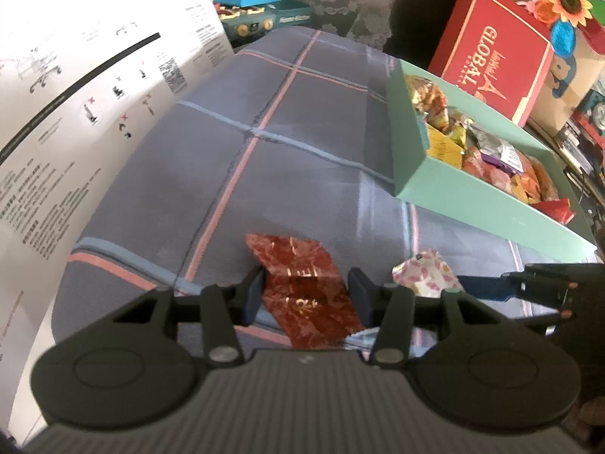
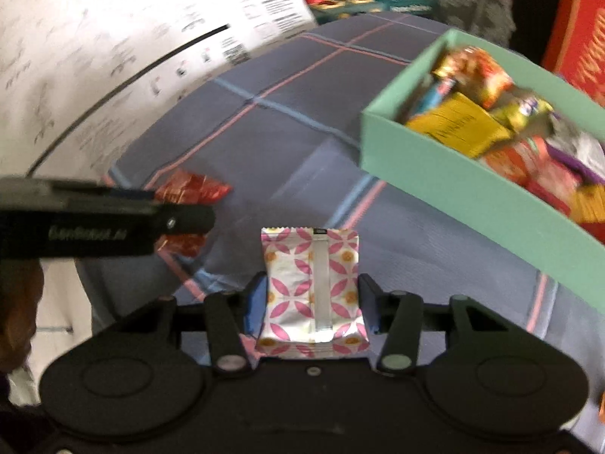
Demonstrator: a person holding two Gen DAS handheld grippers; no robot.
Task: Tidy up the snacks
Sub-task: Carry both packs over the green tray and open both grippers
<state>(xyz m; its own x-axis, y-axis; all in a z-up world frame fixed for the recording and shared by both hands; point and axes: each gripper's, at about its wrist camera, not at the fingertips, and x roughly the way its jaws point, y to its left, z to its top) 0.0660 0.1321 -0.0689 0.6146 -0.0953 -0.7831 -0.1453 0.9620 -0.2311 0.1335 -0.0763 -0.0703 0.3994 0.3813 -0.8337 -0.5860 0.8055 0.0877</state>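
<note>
You can't follow the red snack packet [image 1: 308, 291] to its near end: it slips under the left gripper's [image 1: 305, 295] body in the left wrist view, and in the right wrist view that gripper's arm crosses it, so only two red scraps show. The pink-patterned packet [image 2: 313, 285] also loses its near end under the right gripper [image 2: 313, 304]. The green box [image 2: 472, 193] runs off the right edge in both views, and the snacks [image 2: 491, 113] inside smear too much in the right wrist view to read. The white printed carton [image 1: 87, 87] at left has print too small to make out.
</note>
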